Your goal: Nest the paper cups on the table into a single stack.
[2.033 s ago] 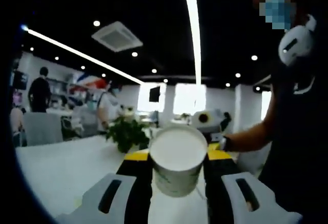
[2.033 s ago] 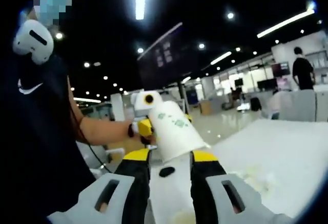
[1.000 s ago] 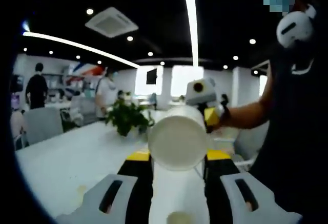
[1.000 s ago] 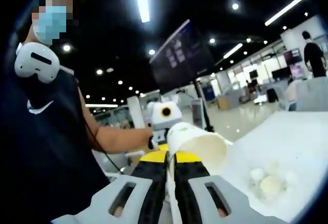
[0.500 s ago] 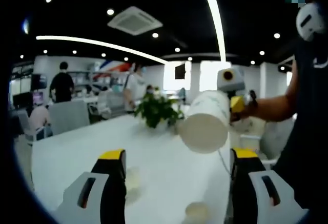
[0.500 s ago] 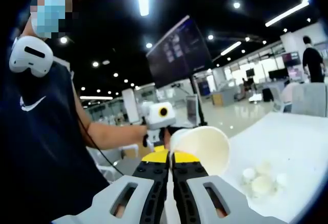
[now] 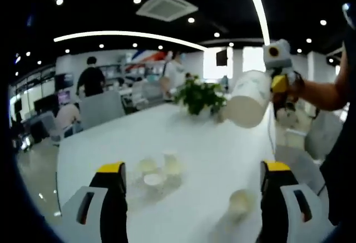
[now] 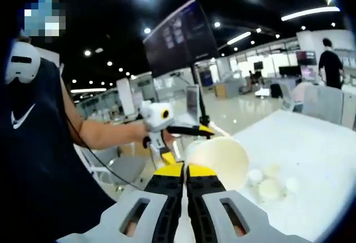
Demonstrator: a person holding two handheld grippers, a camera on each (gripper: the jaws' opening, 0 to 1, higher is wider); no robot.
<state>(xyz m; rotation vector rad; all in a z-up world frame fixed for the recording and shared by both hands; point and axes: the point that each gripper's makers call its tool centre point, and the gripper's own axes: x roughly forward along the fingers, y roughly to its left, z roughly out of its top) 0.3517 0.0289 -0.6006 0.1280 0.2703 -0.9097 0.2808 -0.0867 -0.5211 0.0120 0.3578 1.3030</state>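
Left tongs (image 7: pixel 192 184): spread wide, released, nothing between the tips; judged free to take another cup. Ahead of them on the white surface (image 7: pixel 211 159) a cluster of loose cups (image 7: pixel 157 172) sits just beyond the left tip, and a single cup (image 7: pixel 240 200) lies closer to the right tip; none of these are nested yet. Up and right, the right tongs hold the nested stack (image 7: pixel 248 105) off the surface, mouth tilted toward the loose cups. Right tongs (image 8: pixel 185 173): clenched, pinching the wall of the stack (image 8: pixel 218 162) at its rim, the open mouth facing forward, probably so the next cup can be slid in. Beyond the stack the cluster of loose cups rests just right of the tips.
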